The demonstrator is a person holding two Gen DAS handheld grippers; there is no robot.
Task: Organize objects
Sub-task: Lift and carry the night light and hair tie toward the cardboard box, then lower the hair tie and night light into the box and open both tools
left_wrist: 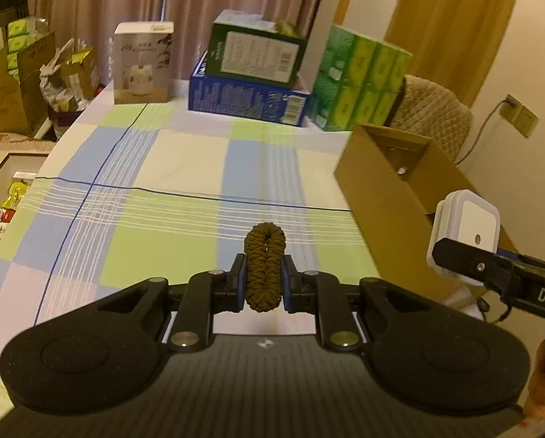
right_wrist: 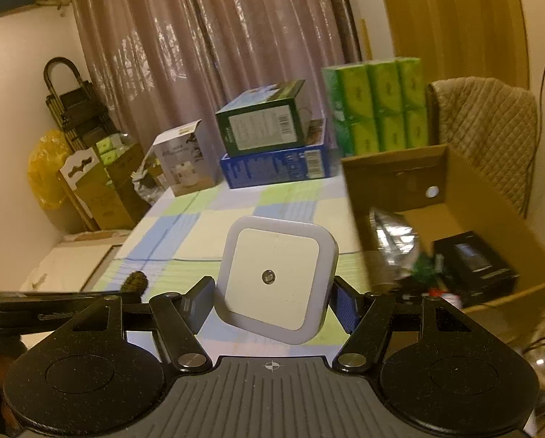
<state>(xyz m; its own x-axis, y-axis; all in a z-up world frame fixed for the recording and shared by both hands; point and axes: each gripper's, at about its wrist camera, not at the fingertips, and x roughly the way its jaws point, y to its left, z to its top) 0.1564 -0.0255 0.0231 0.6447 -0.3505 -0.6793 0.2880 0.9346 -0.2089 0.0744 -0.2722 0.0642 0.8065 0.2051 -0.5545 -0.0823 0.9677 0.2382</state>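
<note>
My left gripper (left_wrist: 264, 284) is shut on a dark olive scrunchie (left_wrist: 265, 266) and holds it above the checked tablecloth (left_wrist: 163, 211). My right gripper (right_wrist: 272, 303) is shut on a white square night light (right_wrist: 278, 277), held above the table next to an open cardboard box (right_wrist: 491, 219). In the left wrist view the night light (left_wrist: 467, 226) and right gripper show at the right, beside the cardboard box (left_wrist: 385, 197). In the right wrist view the scrunchie (right_wrist: 135, 281) peeks out at the left. The box holds a black item (right_wrist: 471, 259) and shiny wrapping (right_wrist: 396, 233).
At the table's far end stand a white product box (left_wrist: 143, 62), a green box (left_wrist: 256, 49) on a blue box (left_wrist: 247, 96), and a green tissue pack (left_wrist: 360, 84). A padded chair (left_wrist: 433, 116) is behind the cardboard box. Cartons and bags (left_wrist: 13, 84) crowd the floor on the left.
</note>
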